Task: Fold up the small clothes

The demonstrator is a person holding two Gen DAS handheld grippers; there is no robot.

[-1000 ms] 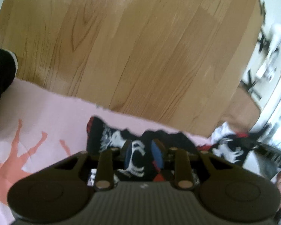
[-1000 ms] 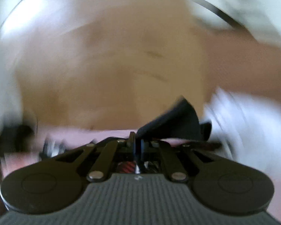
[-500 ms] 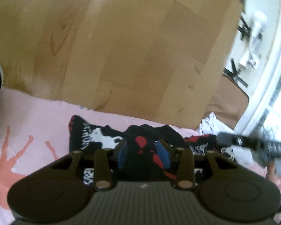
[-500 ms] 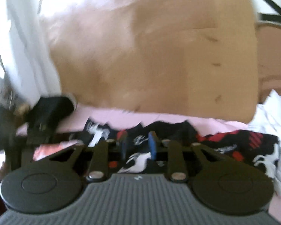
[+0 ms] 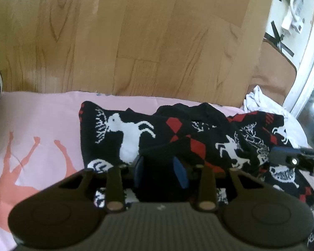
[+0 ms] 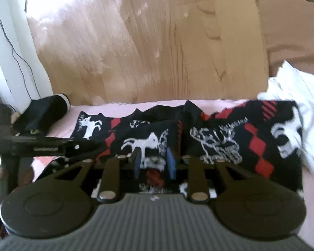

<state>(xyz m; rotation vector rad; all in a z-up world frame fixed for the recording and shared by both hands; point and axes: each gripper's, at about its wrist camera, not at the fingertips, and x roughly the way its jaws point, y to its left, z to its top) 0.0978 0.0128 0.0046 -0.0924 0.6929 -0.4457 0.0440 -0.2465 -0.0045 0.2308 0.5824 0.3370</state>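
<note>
We see the sweater (image 5: 178,138), black knit w/ white reindeer and red diamonds, lying on the pink sheet (image 5: 41,121) at the near edge of the wood floor (image 5: 136,31). Long axis runs left–right across both wrist views, i.e. crosswise to both grippers' fingers. It is bunched in the middle, not flat.

Left gripper (image 5: 160,167): jaws partly open, blue pads apart w/ a fold of dark knit sitting between them. We cannot tell if the pads actually pinch it or only straddle it. It sits over the sweater's left-centre, near hem side.

Right gripper (image 6: 153,163): jaws also partly open, pads apart, sweater fabric visible through the gap below. Contact unclear, view is blurred. It sits toward the middle/right half; its tip shows at the right edge of the left wrist view, so the two are near each other, side by side along the near edge.

Judgement: both are abt equally close to the cloth, each on its own half. Next move likely turns on gripping the near edge at two points and carrying it away from us, across the long axis.

White cloth (image 6: 299,96) lies just past the sweater's right end, touching it; a dark shoe (image 6: 41,113) is off the left end.
</note>
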